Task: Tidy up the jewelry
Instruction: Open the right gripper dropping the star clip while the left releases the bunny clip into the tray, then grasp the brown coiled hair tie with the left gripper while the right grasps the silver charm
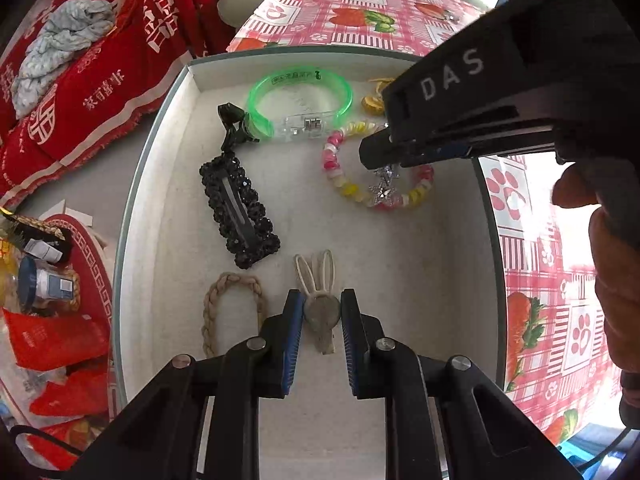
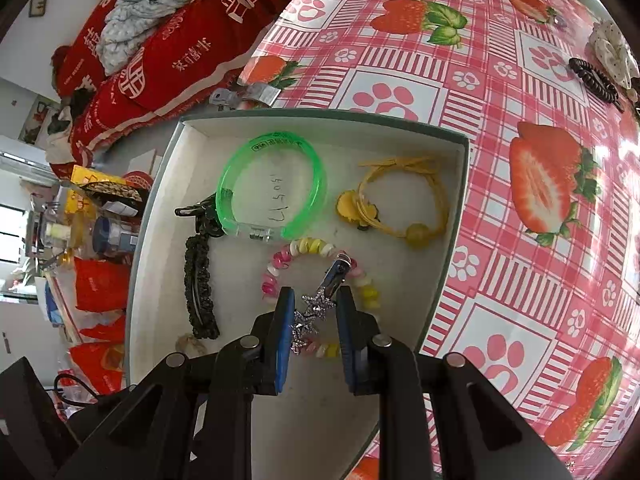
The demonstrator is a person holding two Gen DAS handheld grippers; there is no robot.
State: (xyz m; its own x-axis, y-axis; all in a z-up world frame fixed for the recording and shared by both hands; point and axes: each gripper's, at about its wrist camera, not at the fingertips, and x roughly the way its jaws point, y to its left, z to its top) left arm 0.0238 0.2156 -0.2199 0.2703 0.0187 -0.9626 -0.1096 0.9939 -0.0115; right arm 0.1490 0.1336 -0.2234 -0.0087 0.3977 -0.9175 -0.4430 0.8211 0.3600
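Note:
A white-lined box point(image 1: 129, 200) point(image 2: 456, 216) holds the jewelry. My left gripper point(image 1: 322, 310) is shut on a grey bunny-eared hair clip point(image 1: 320, 320) low over the box's near side. My right gripper point(image 2: 314, 306) point(image 1: 376, 152) is shut on a silver star hair clip point(image 2: 316, 304) point(image 1: 384, 188), which hangs over a pink-and-yellow bead bracelet point(image 2: 320, 248) point(image 1: 340, 168). In the box also lie a green bangle point(image 1: 300, 100) point(image 2: 272, 188), a black beaded hair clip point(image 1: 240, 208) point(image 2: 200, 288), a yellow hair tie point(image 2: 400, 204) point(image 1: 374, 98) and a braided beige hair tie point(image 1: 228, 304).
The box stands on a pink strawberry-print tablecloth point(image 2: 520, 240). At the far right of the table lie a brown spiral hair tie point(image 2: 594, 78) and a white scrunchie point(image 2: 612, 54). A metal clip point(image 2: 248, 96) sits behind the box. A person's hand point(image 1: 616, 280) holds the right gripper.

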